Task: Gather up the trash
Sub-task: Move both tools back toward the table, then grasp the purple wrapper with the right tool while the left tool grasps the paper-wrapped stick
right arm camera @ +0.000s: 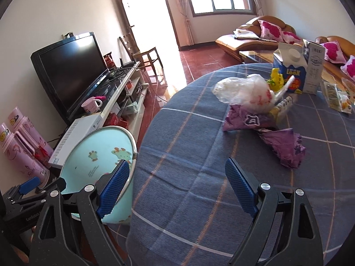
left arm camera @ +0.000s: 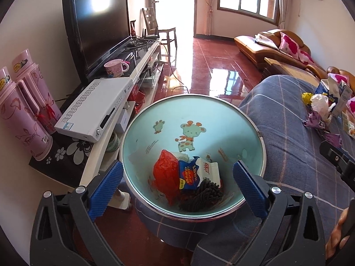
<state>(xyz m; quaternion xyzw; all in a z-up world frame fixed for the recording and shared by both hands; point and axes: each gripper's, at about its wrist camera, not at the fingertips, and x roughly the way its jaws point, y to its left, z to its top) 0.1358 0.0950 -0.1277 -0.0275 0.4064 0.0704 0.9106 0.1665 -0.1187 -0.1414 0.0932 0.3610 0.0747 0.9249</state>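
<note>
Jaws, both sets: spread wide, nothing between the blue ribbed pads of either. Left gripper (left arm camera: 177,184) hangs over the mouth of the bin (left arm camera: 221,119); right gripper (right arm camera: 177,186) is over the surface (right arm camera: 177,133) beside the bin, pointing at the litter.

Landmark: the bin, a round pale blue pail with a metal rim and cartoon giraffe print, standing just off the surface's edge on the television side.

Item 1. Bin contents: crumpled red bag (left arm camera: 165,173), blue and white carton (left arm camera: 197,175), dark ribbed piece (left arm camera: 206,194). Already collected.

Item 2. Litter pile, on the surface well away from the bin, ahead and to the right of the right jaws:
- clear plastic bag (right arm camera: 244,90), soft, puffed, thin film
- purple wrapper (right arm camera: 286,148), crinkled foil, long axis running diagonally away from the bin; nearest piece to the right jaws
- blue milk carton (right arm camera: 288,71), upright, rigid card, behind the bag
- yellow scrap (right arm camera: 276,77), small, partly hidden

Judgement: the right hand is the nearer to the pile; the purple wrapper looks best pinched across its narrow width. Surface covering is grey-blue checked cloth, likely to snag if the pads dig in.
</note>
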